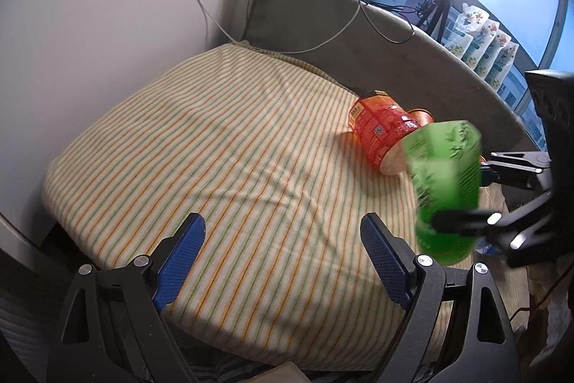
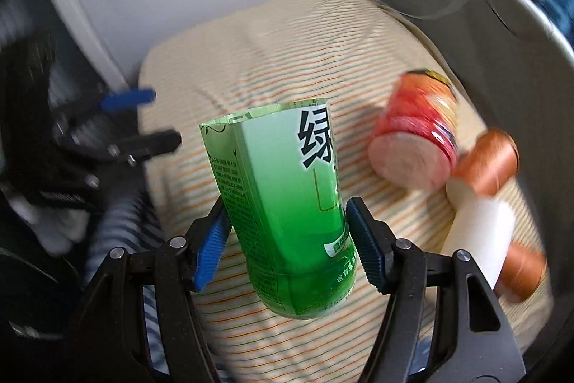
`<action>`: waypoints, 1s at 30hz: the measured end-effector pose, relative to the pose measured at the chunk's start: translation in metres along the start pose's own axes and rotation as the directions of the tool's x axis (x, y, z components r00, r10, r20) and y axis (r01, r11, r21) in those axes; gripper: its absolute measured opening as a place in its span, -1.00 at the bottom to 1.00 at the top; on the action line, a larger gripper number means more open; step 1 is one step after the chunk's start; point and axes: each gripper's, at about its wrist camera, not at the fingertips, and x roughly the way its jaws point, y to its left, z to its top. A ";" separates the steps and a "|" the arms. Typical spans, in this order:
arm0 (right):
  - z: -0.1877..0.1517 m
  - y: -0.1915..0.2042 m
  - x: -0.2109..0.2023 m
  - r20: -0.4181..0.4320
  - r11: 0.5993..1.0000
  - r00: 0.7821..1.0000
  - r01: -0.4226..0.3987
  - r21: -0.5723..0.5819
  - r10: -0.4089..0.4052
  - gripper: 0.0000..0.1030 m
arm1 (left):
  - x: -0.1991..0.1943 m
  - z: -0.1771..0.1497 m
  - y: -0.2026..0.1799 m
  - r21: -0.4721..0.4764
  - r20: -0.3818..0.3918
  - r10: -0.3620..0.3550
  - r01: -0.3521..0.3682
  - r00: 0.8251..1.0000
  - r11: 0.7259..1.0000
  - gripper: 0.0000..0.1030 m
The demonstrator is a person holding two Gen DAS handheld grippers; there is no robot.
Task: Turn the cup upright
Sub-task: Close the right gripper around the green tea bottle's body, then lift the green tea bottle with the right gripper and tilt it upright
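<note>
A green cut-bottle cup (image 2: 287, 203) with a printed label is gripped between the blue pads of my right gripper (image 2: 287, 225). It is held above the striped cushion (image 2: 287, 60), roughly upright, open end up. It also shows in the left wrist view (image 1: 446, 189), blurred, with the right gripper (image 1: 462, 192) around it. My left gripper (image 1: 283, 257) is open and empty, low over the front of the cushion (image 1: 215, 131).
A red cut-bottle cup (image 1: 380, 131) lies on its side on the cushion, also in the right wrist view (image 2: 416, 139). A white roller with copper ends (image 2: 488, 207) lies beside it. A grey backrest (image 1: 358, 34) with cables runs behind. A white wall stands left.
</note>
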 end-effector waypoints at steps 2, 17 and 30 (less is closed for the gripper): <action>-0.006 -0.016 -0.008 0.011 0.988 0.996 -0.090 0.129 0.090 0.31 | 0.000 0.001 -0.003 0.009 0.002 -0.005 0.005 1.000 1.000 0.72; -0.087 -0.102 0.031 0.085 0.664 0.956 -0.258 0.702 0.282 0.32 | 0.010 0.009 -0.039 0.107 -0.037 -0.076 0.080 0.996 0.991 0.72; -0.102 -0.086 -0.019 0.144 0.778 0.986 -0.157 0.608 0.086 0.58 | 0.035 0.022 -0.058 0.002 -0.174 -0.225 0.228 0.959 0.974 0.72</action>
